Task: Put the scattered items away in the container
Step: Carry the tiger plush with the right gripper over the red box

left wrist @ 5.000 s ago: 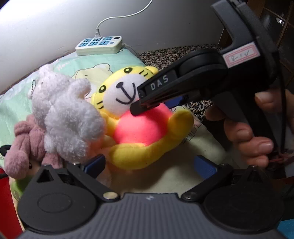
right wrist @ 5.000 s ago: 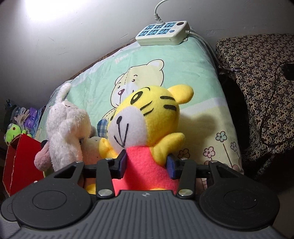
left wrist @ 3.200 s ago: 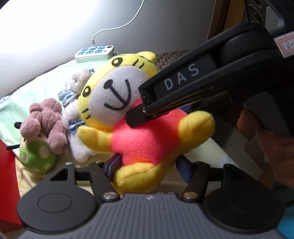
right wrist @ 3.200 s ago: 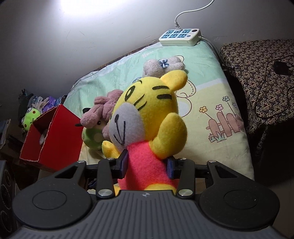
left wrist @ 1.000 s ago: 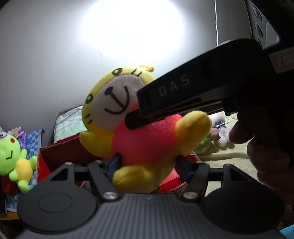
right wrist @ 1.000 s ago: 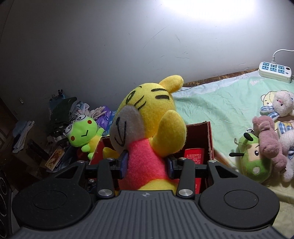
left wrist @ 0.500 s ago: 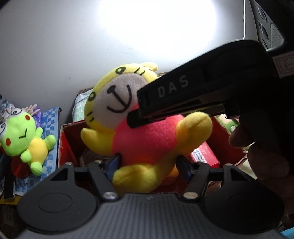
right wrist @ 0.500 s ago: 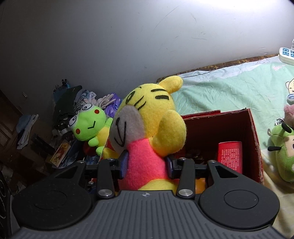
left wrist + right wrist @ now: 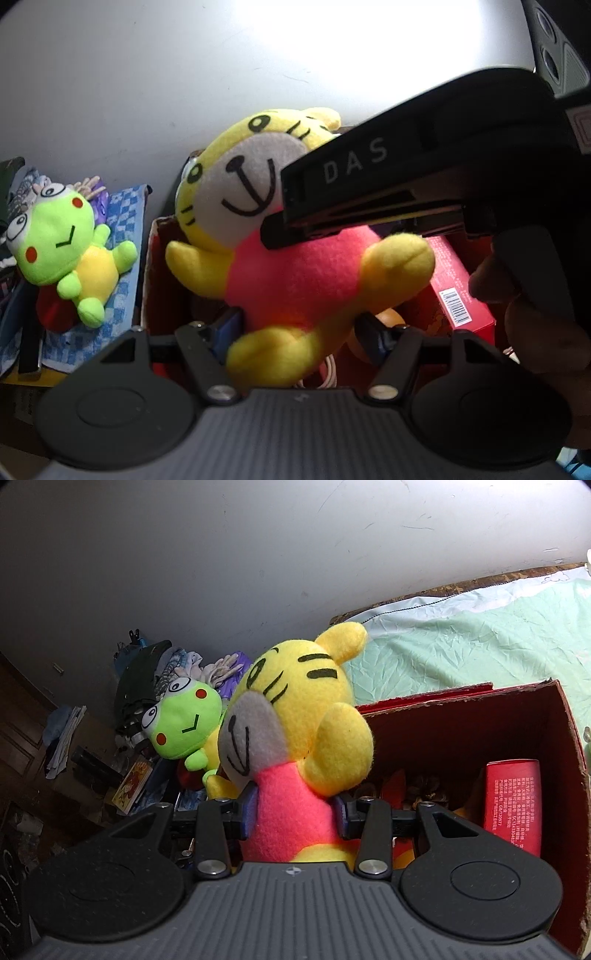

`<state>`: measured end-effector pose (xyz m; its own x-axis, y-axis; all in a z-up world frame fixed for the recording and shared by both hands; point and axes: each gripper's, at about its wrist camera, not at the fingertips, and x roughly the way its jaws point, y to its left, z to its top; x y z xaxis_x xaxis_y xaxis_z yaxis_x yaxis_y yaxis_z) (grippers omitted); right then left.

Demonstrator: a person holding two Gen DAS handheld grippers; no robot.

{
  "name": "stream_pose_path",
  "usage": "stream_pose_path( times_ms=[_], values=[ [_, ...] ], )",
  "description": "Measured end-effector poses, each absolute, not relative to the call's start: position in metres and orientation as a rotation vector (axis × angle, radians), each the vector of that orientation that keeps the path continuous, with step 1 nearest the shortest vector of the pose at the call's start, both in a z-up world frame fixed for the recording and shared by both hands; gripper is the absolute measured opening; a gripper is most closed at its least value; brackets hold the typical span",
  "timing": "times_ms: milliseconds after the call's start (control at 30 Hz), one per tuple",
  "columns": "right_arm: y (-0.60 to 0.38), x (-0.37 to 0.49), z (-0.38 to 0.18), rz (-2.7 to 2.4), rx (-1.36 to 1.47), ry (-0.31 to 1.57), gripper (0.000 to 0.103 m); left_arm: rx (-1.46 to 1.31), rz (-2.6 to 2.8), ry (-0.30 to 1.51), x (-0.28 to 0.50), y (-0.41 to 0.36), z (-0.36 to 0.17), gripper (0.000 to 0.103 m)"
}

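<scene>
Your right tool point(image 9: 297, 816) pinches the tiger plush point(image 9: 295, 746) at its pink waist, upright; your left tool point(image 9: 301, 332) is opening around its legs. The red box point(image 9: 535, 716) lies directly below and ahead.

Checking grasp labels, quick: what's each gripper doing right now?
Left gripper: jaws opening, tiger plush between them.
Right gripper: closed on the tiger plush.
</scene>
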<state>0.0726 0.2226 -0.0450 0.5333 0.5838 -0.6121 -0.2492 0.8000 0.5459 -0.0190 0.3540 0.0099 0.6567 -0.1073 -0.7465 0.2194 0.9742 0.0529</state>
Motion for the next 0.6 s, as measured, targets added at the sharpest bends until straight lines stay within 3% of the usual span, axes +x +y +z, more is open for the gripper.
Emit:
stream_pose_path(
  times_ms=[600],
  values=[
    [0.229, 0.065, -0.050, 0.535, 0.425, 0.913, 0.043, 0.114, -0.146, 0.879, -0.009, 0.371, -0.008, 0.067]
  ],
)
